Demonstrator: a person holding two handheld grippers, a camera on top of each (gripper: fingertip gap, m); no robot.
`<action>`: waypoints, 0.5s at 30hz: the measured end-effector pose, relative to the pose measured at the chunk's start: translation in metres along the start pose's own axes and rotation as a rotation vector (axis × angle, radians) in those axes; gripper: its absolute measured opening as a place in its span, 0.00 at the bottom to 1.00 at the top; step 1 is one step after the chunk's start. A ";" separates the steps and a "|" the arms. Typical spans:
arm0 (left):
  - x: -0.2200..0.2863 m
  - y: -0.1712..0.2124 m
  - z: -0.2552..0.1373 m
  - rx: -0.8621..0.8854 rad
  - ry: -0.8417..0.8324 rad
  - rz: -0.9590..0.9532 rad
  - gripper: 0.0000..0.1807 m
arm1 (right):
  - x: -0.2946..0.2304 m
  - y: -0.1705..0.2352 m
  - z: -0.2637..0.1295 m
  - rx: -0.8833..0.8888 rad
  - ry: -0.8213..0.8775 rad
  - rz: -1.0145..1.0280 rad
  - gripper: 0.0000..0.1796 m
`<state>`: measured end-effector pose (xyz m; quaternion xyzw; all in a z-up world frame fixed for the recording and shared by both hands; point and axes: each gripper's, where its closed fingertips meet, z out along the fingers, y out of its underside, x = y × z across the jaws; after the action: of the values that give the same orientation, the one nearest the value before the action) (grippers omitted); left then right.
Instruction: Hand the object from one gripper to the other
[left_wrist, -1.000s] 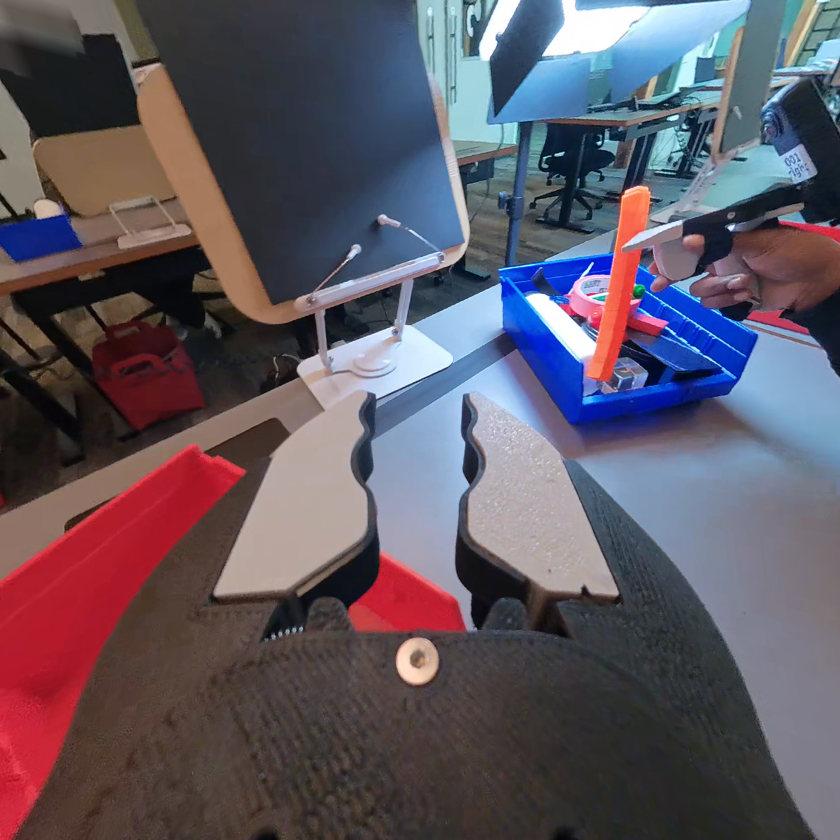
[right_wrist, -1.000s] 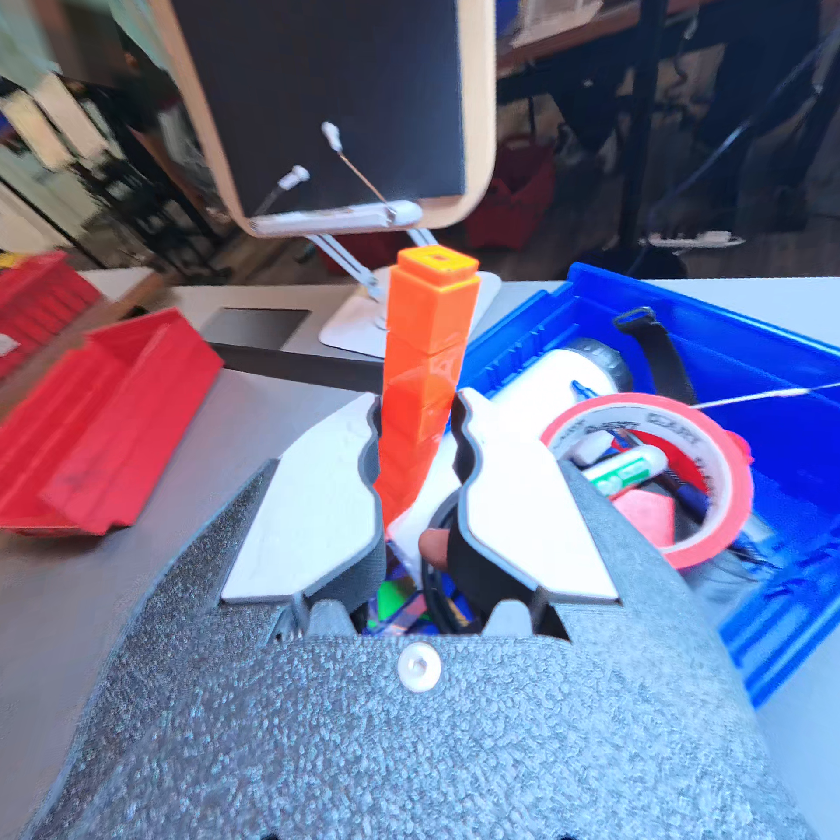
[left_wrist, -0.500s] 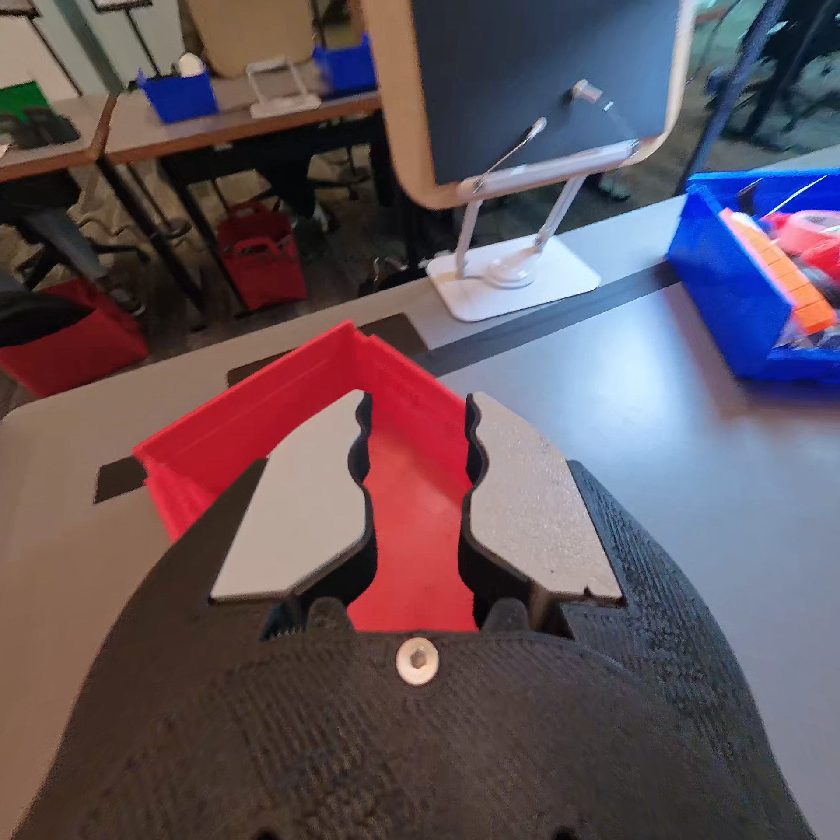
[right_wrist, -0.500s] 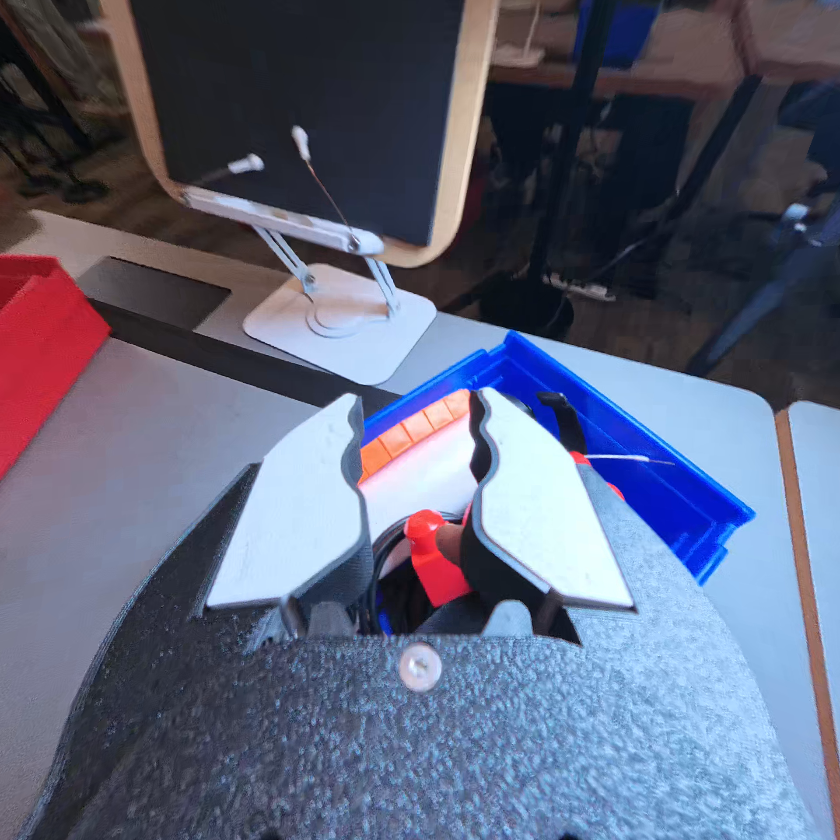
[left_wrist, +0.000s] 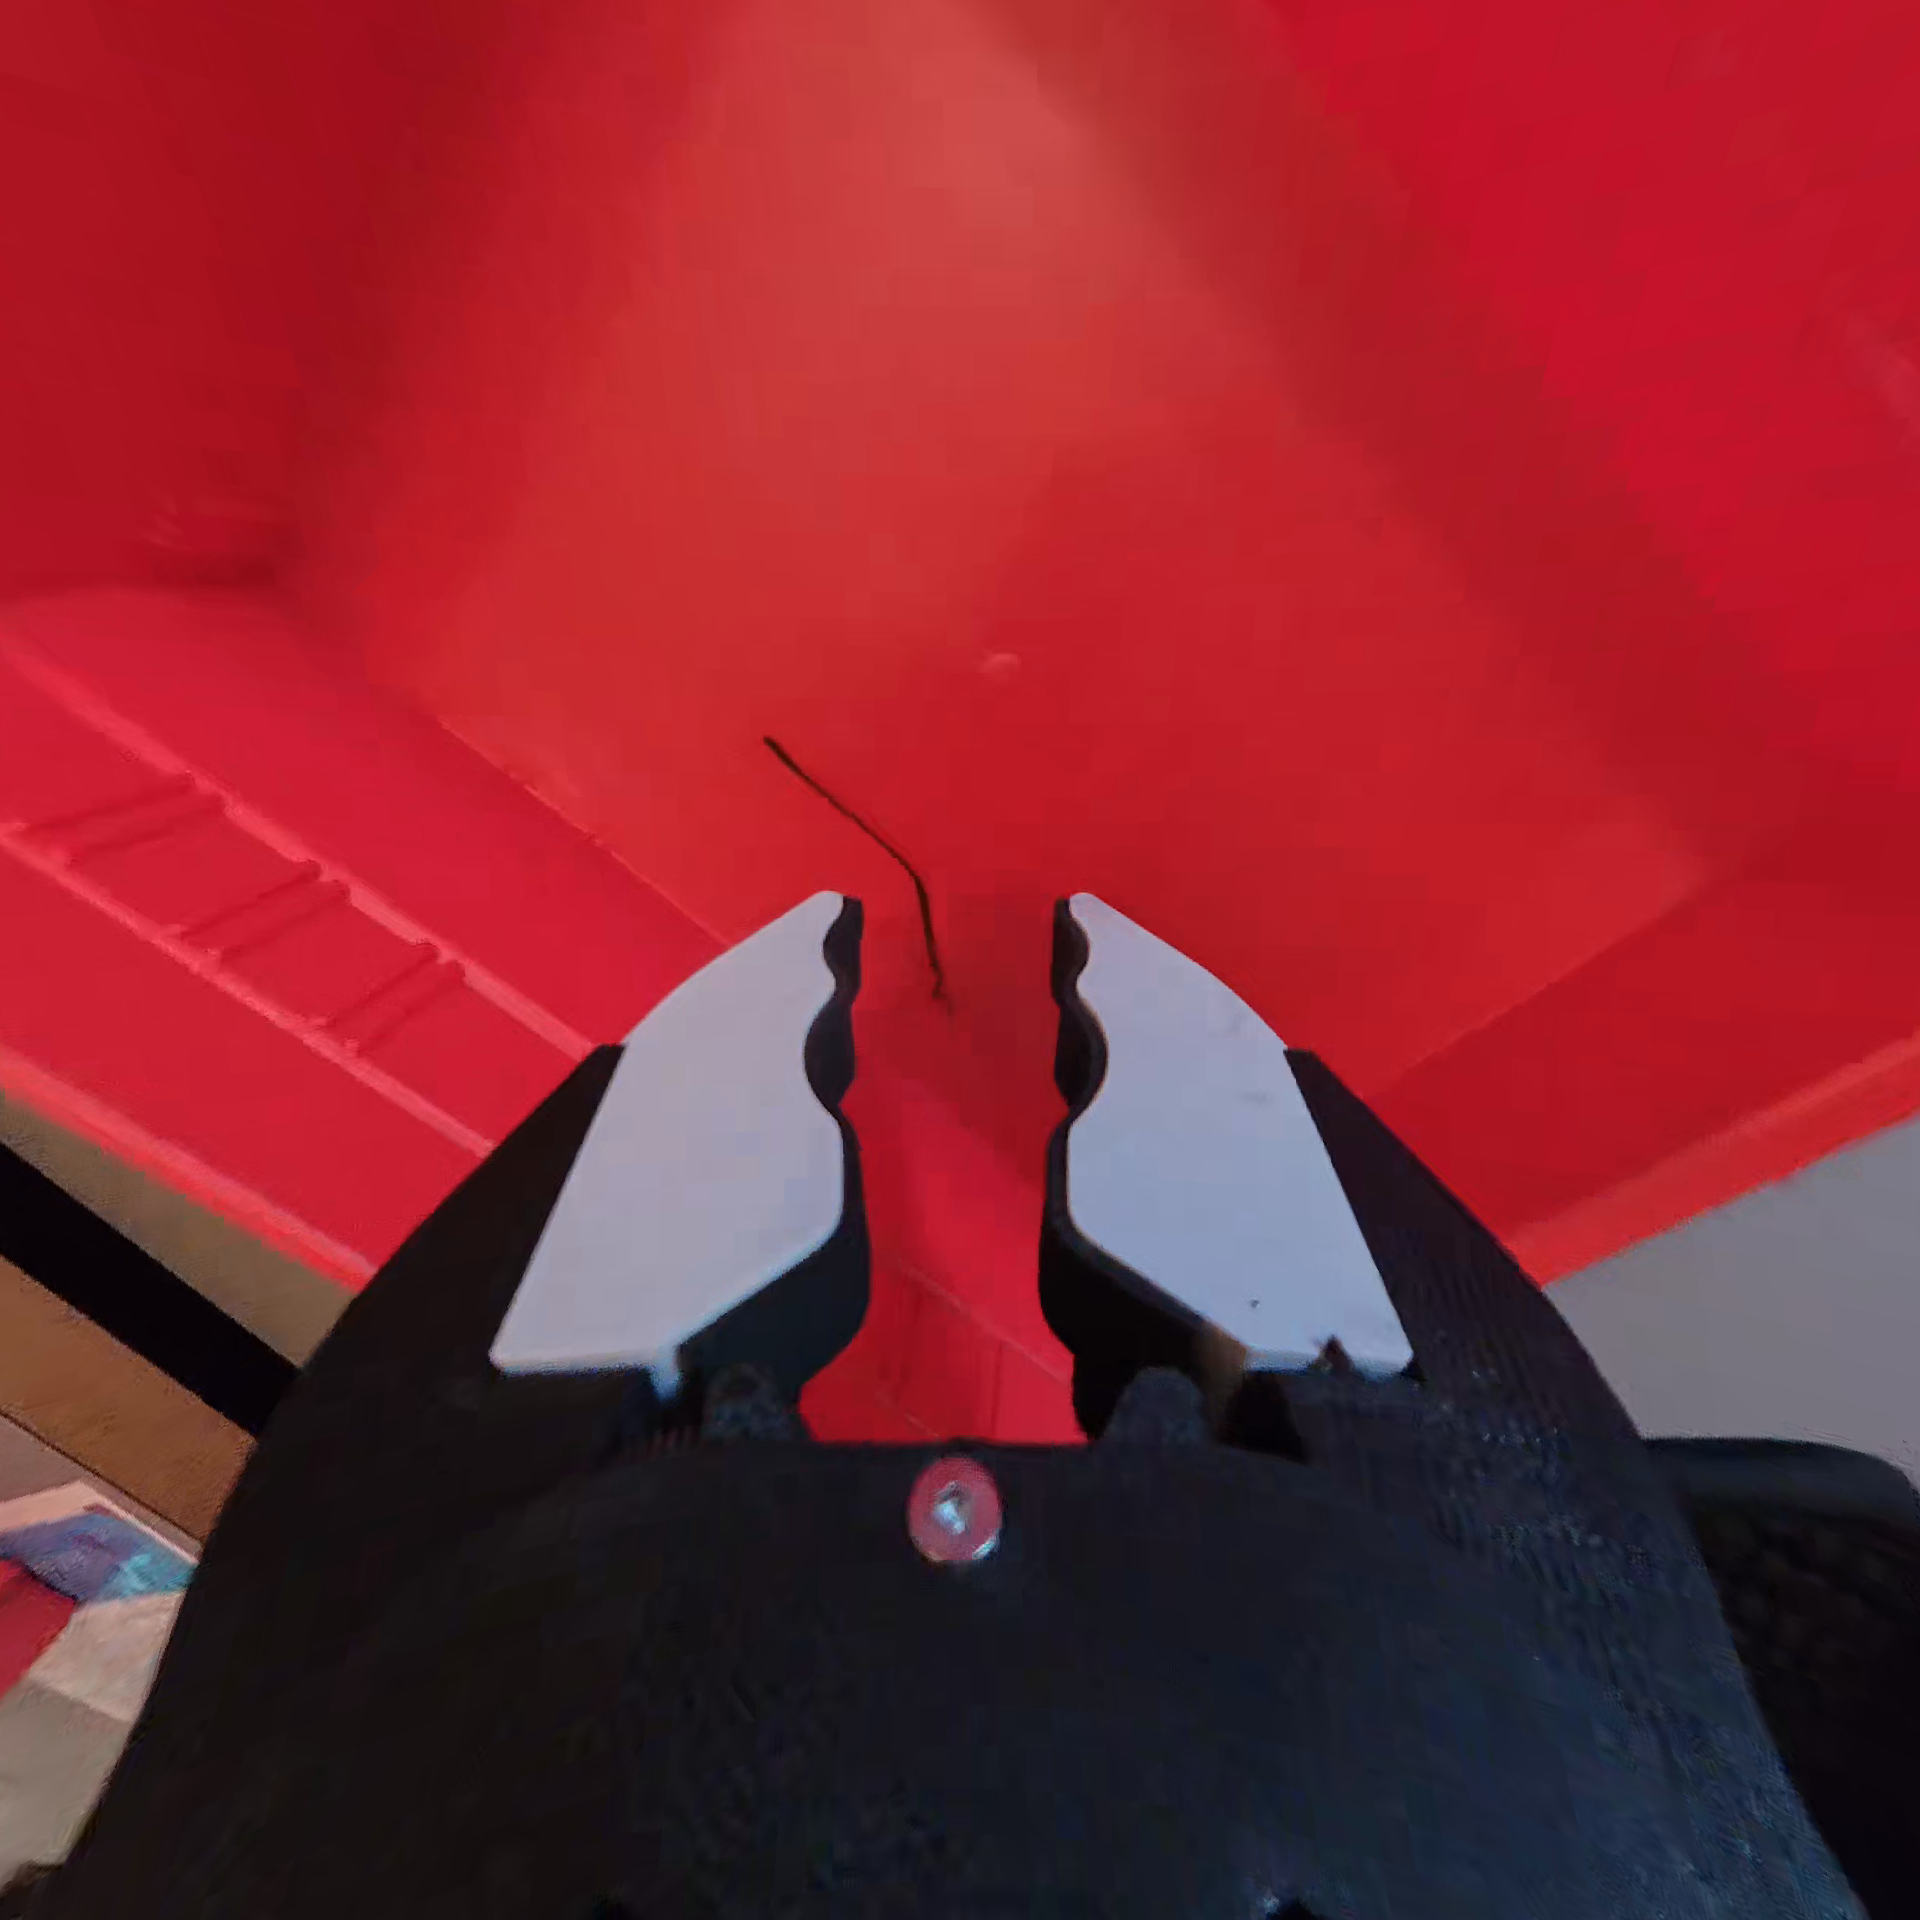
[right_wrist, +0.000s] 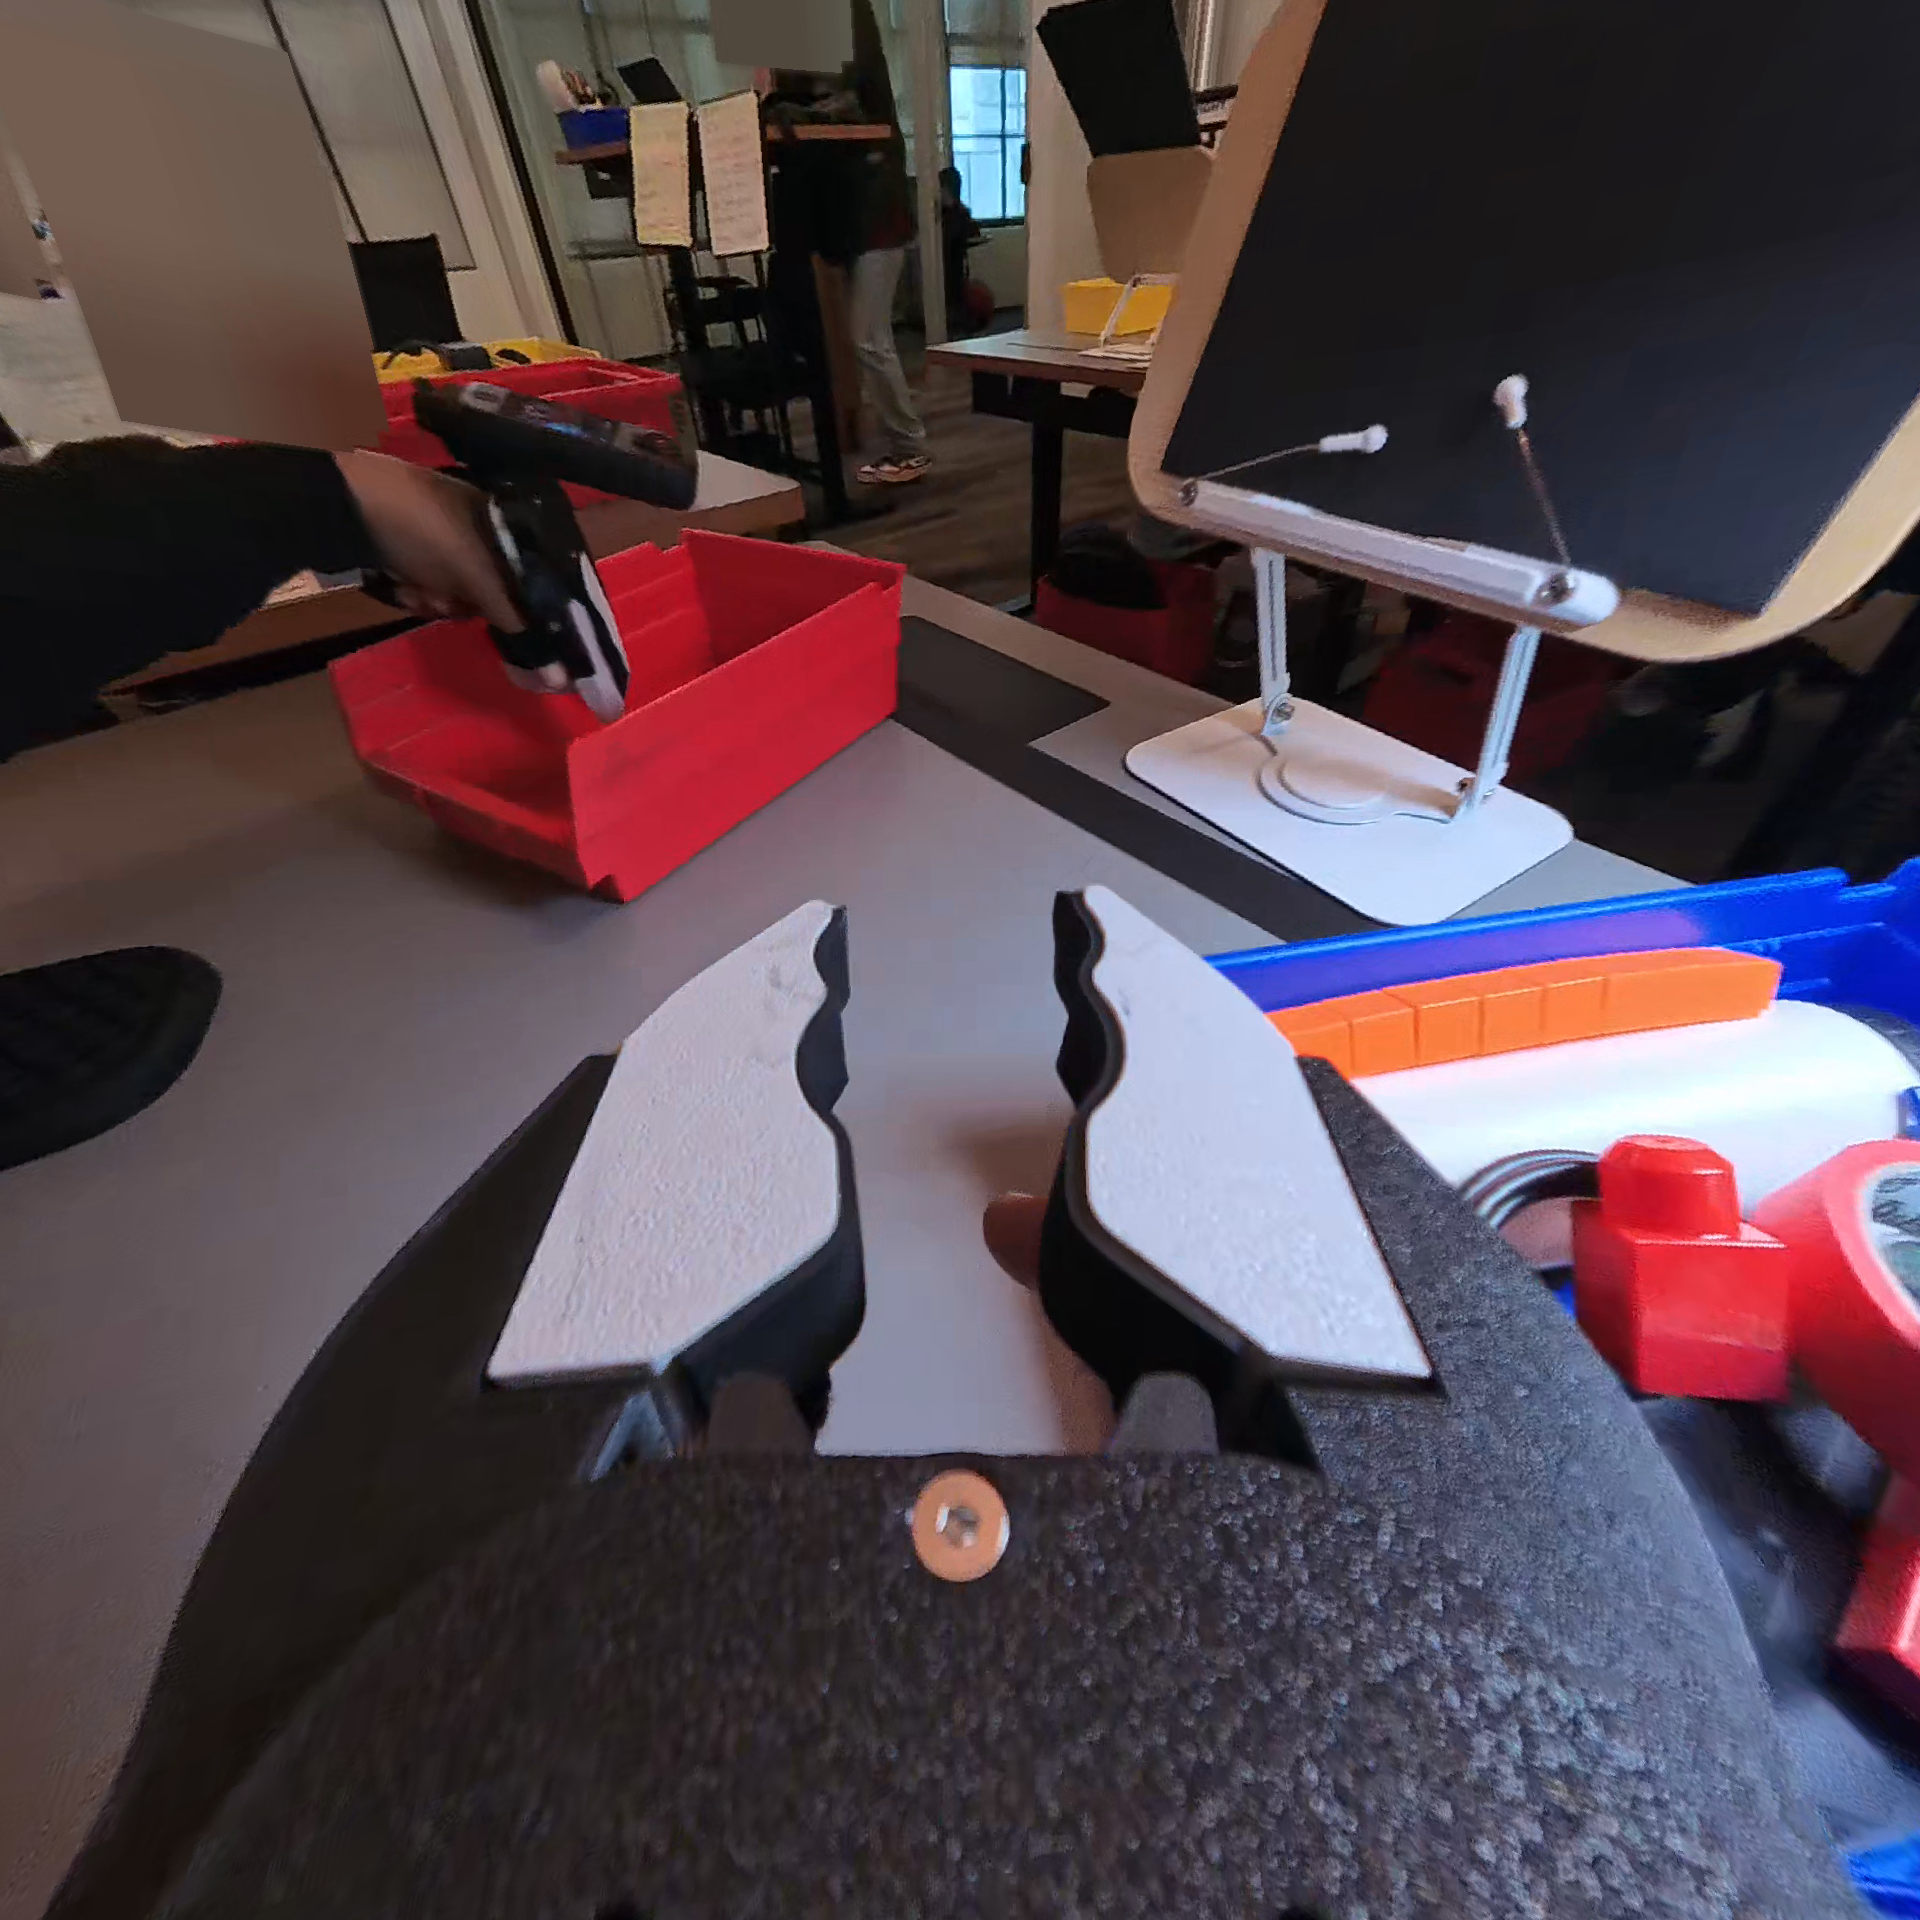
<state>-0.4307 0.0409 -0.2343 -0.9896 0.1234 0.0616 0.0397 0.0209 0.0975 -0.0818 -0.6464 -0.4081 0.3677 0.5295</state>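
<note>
Our right tool (right_wrist: 951, 935) hovers with its jaws apart and nothing between them, just beside the open blue plastic bin (right_wrist: 1538, 928), which we take as our landmark. Inside that bin, along its near wall, lies the thing we judge to be handed over: a long orange bar of joined plastic cubes (right_wrist: 1527, 1008), resting against a white cylinder (right_wrist: 1621, 1101). A red plastic brick (right_wrist: 1673, 1278) and a red tape roll (right_wrist: 1860, 1278) crowd the same bin.

We judge the bar light and stiff, though it may snap at its joints, and its smooth faces could slip. A hold near one end, across its flat sides, would leave the other end free for the second tool.

The bin wall and the cylinder hem the bar in, so lifting upward looks cleanest. Left of the bin the grey worktop (right_wrist: 416, 1039) lies bare, good room for the exchange. Behind the bin stands a dark board on a white stand (right_wrist: 1351, 810).

Farthest from the bin, our left tool (left_wrist: 956, 935), jaws parted and empty, dips inside the open red plastic bin (right_wrist: 727, 769), close to its walls.
</note>
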 end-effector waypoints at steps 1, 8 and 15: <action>-0.004 0.000 0.006 -0.031 -0.002 -0.028 0.19 | -0.003 0.005 0.001 -0.008 -0.012 0.006 0.21; -0.022 0.005 0.032 -0.153 -0.002 -0.182 0.14 | -0.007 0.021 0.002 -0.020 -0.053 0.050 0.19; -0.014 -0.005 0.038 -0.101 0.089 -0.210 0.01 | -0.008 0.025 0.001 -0.004 -0.086 0.109 0.16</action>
<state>-0.4471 0.0521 -0.2696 -0.9996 0.0173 0.0194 -0.0093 0.0204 0.0882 -0.1064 -0.6524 -0.3953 0.4226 0.4894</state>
